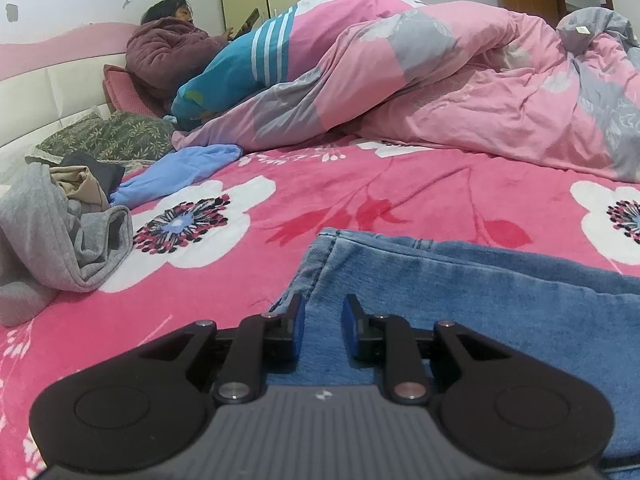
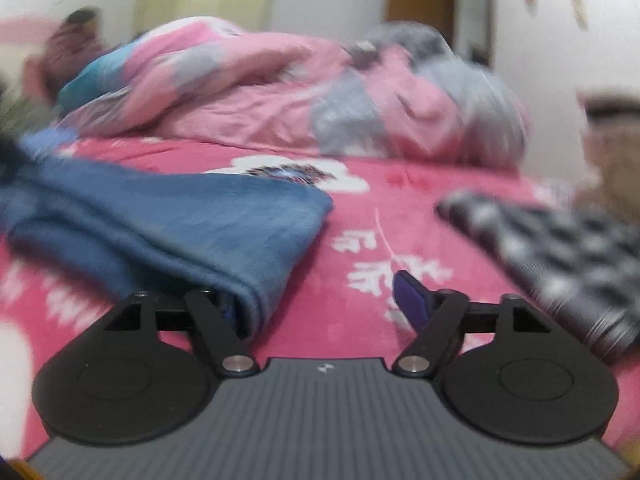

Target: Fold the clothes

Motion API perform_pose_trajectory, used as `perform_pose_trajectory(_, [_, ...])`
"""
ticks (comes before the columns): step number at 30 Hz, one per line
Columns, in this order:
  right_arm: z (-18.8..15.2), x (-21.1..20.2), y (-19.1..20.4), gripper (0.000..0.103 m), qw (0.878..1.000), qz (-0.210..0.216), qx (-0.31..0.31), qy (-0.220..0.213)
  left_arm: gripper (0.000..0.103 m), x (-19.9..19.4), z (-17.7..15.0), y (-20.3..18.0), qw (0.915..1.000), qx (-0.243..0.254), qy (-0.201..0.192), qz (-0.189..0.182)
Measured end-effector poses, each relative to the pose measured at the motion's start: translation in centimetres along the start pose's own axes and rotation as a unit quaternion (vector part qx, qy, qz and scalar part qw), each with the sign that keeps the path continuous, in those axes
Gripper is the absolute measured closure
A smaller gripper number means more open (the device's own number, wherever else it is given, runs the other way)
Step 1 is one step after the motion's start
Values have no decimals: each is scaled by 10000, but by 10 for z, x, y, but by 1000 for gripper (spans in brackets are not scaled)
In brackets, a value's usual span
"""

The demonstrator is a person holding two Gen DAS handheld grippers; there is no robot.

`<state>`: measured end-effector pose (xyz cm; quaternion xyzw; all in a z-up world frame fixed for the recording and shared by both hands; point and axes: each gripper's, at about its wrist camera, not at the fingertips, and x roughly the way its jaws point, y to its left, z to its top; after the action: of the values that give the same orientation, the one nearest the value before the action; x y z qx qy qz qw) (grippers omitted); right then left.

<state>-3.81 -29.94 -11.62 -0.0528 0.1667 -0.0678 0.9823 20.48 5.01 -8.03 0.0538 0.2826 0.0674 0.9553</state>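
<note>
Blue jeans (image 1: 460,280) lie flat on the pink flowered bedsheet (image 1: 360,196), hem end toward the bed's middle. My left gripper (image 1: 325,314) hovers over the jeans near their left edge. It is open by a narrow gap, and only denim shows below that gap. The right wrist view is blurred. There the jeans (image 2: 180,220) show as a folded bundle at left. My right gripper (image 2: 316,294) is wide open at the fold's near corner. Its left finger is hidden behind the denim, and its right finger (image 2: 410,298) stands over bare sheet.
A grey sweatshirt heap (image 1: 48,232) and a light blue garment (image 1: 176,172) lie at the left. A rumpled pink duvet (image 1: 440,92) fills the far side, and a person (image 1: 168,48) reclines against the headboard. A black-and-white checked garment (image 2: 560,256) lies at the right.
</note>
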Motion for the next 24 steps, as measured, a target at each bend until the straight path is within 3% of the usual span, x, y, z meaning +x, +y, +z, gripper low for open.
perform_pose_trajectory(4, [-1, -35, -16, 13, 9988, 472, -64, -94, 81, 0, 0, 0, 10000, -6, 0, -4])
perform_pose_trajectory(6, [8, -49, -32, 15, 9965, 758, 212, -272, 81, 0, 0, 0, 10000, 3, -2, 5])
perform_pose_trajectory(7, [15, -53, -38, 27, 9951, 850, 341, -379, 81, 0, 0, 0, 10000, 5, -4, 7])
perform_pose_trajectory(8, [24, -52, -39, 54, 9940, 908, 390, -460, 81, 0, 0, 1, 10000, 5, -7, 9])
perform_pose_trajectory(10, [41, -43, -34, 86, 9924, 1046, 306, -568, 81, -1, -1, 0, 10000, 13, -8, 16])
perform_pose_trajectory(11, [48, -35, -27, 91, 9916, 1141, 142, -599, 81, -1, -1, 0, 10000, 17, -8, 18])
perform_pose_trajectory(13, [52, -19, -11, 94, 9891, 1392, -138, -466, 81, -1, -1, 0, 10000, 21, -8, 19])
perform_pose_trajectory(16, [36, 3, 1, 96, 9842, 1684, -489, 233, 81, -1, -1, -2, 10000, 69, -39, 31])
perform_pose_trajectory(22, [35, -9, -2, 95, 9776, 1830, -968, 373, 81, -1, -1, -2, 10000, 66, -32, 35])
perform_pose_trajectory(24, [48, -13, -9, 95, 9788, 1883, -801, 93, 81, -1, -1, -2, 10000, 59, -35, 32])
